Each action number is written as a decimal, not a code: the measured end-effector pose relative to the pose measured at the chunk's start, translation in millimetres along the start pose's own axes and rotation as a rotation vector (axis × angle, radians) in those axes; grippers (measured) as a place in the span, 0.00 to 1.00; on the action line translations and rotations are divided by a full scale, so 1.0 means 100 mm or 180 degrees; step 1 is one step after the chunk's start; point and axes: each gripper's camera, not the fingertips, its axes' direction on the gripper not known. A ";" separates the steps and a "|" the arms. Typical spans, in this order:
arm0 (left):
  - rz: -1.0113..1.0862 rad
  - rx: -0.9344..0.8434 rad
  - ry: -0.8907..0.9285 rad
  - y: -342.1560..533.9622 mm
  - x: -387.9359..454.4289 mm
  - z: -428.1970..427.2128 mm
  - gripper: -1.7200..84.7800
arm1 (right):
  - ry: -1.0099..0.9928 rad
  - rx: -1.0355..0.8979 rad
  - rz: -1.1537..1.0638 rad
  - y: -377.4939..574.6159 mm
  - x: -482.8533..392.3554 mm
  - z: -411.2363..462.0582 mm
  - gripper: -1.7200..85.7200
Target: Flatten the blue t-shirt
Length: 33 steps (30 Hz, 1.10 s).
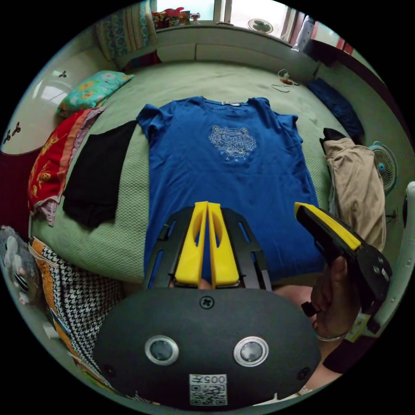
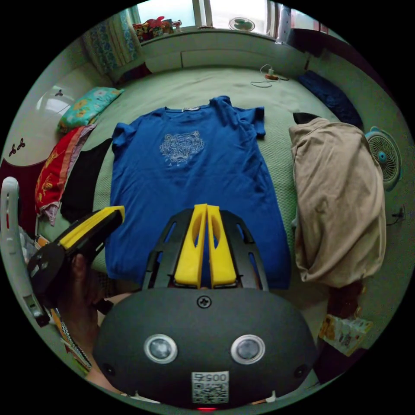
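We are holding the left gripper (image 1: 207,205) low over the near hem of the t-shirt (image 1: 225,173), its yellow jaws pressed together with nothing between them; in the right gripper view it is coming in from the left (image 2: 119,210), gripped by a hand (image 2: 80,285). The right gripper (image 2: 206,207) is hovering over the hem too, jaws likewise clenched on nothing; in the left gripper view it is showing at the right (image 1: 298,207), held by a hand (image 1: 330,294), and we cannot tell from that angle whether its jaws are touching the cloth. The blue t-shirt (image 2: 190,173) is lying face up and spread out on the green bed (image 1: 125,233), collar at the far end, hem at the near edge, white print on the chest, some folds at the sleeves. Just beside it on one side a black garment (image 1: 99,177) is lying flat, and past that a red blanket (image 1: 47,168) and a floral pillow (image 1: 88,90). On the other side a tan garment (image 2: 337,194) is lying bunched, near the shirt but apart. Farther off, a dark blue cloth (image 2: 330,97) is sitting by the bed's far corner, a cable (image 2: 268,75) is lying on the bed beyond the collar, and a window ledge (image 1: 207,28) is running across the back. A small fan (image 2: 382,158) is standing off the bed beside the tan garment.
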 end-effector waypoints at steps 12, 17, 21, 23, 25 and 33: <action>-0.0071 -0.0094 0.0444 -0.29 -0.10 0.33 0.01 | -0.0118 -0.0074 -0.0144 -0.17 -0.14 0.18 0.01; -0.0048 -0.0173 0.0466 -0.46 -0.19 0.47 0.01 | -0.0141 -0.0115 -0.0154 -0.29 -0.20 0.27 0.01; 0.0027 -0.0307 0.0906 -0.55 -0.28 0.58 0.01 | -0.0174 -0.0119 -0.0217 -0.38 -0.32 0.35 0.01; 0.0025 -0.0282 0.0734 -0.62 -0.34 0.61 0.01 | -0.0172 -0.0125 -0.0264 -0.41 -0.39 0.38 0.01; 0.0026 -0.0246 0.0525 -0.67 -0.38 0.62 0.01 | -0.0151 -0.0133 -0.0315 -0.45 -0.46 0.42 0.01; 0.0155 -0.0132 -0.0140 -1.01 -0.67 0.41 0.01 | -0.0145 0.0068 -0.0278 -0.82 -0.62 0.35 0.01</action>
